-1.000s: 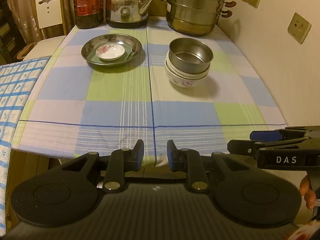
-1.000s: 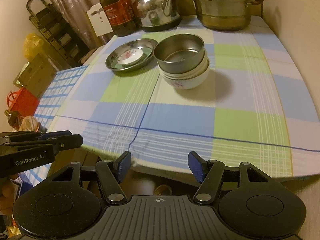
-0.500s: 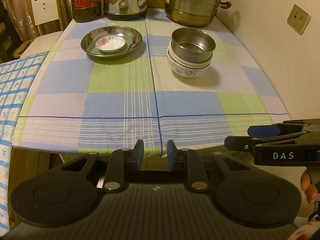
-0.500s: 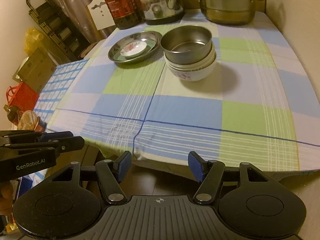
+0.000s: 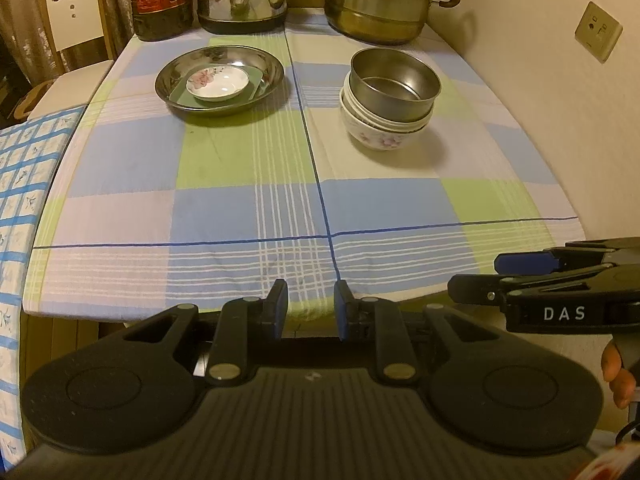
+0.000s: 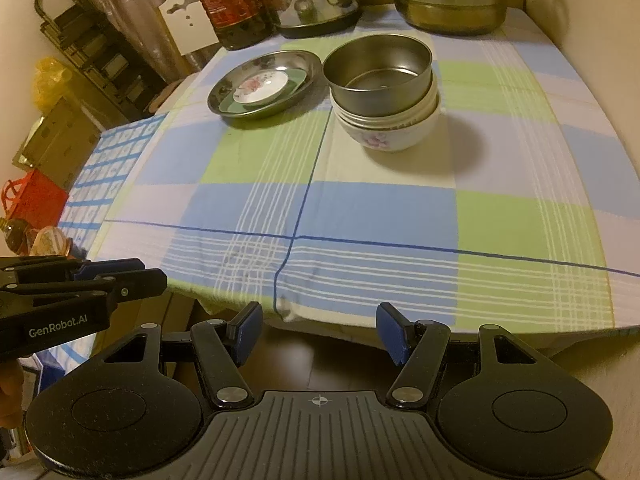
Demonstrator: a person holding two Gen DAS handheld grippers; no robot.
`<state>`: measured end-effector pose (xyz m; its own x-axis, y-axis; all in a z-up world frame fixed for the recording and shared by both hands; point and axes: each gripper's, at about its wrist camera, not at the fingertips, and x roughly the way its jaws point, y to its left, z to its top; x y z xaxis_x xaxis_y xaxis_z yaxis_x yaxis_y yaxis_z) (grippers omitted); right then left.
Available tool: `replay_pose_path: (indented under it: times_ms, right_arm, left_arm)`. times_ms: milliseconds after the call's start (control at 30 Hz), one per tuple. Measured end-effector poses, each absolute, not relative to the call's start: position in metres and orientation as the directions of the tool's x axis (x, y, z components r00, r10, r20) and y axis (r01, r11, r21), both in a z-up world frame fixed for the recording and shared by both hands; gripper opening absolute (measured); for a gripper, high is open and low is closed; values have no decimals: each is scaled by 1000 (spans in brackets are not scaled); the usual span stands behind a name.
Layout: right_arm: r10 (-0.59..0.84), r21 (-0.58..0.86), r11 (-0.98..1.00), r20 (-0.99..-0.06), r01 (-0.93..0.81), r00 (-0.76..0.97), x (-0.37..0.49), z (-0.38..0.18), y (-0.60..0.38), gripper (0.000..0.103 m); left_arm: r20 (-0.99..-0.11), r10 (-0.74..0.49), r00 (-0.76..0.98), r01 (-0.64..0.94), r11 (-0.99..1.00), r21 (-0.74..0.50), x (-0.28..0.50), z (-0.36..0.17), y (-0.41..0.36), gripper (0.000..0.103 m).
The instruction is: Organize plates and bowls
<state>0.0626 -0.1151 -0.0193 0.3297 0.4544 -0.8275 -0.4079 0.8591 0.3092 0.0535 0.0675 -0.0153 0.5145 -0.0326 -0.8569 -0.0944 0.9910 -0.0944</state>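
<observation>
Nearest: left gripper (image 5: 307, 314), jaws narrowly parted on nothing; right gripper (image 6: 320, 330), jaws spread wider, also empty. Both hung off the surface's (image 5: 248, 200) near edge, having drawn back from the crockery over the last second. Mid-surface: bare checked cloth. Farther left: steel plate (image 5: 219, 76) carrying a green dish and a small floral saucer (image 5: 218, 85). Farther right: steel bowl (image 5: 394, 84) nested in stacked floral bowls (image 5: 380, 136). Judged: both stacks formed, sorting apparently finished.

Shiny metal bowl (image 5: 394, 84), cloth tablecloth (image 5: 248, 184)
</observation>
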Motion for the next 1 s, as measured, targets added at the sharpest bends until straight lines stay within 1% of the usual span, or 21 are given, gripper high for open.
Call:
replay_pose_path:
  times_ms: [600,833,1000]
  right_arm:
    - [416,303,893,-836,-333,357,73,-21,-94,63]
    - [379,287,918,-840,-275,390,81,-21,-85,63]
    - [331,273,943,-835,-192,440,91,-19,-90,63]
  left_arm:
    - [-858,-73,508,-41,993,-108,74,-20,97,22]
    - [-863,-82,498,-4,995,-97,92,-23,115,22]
    - [-849,-93,520,37,996,-86,107,-23,126,22]
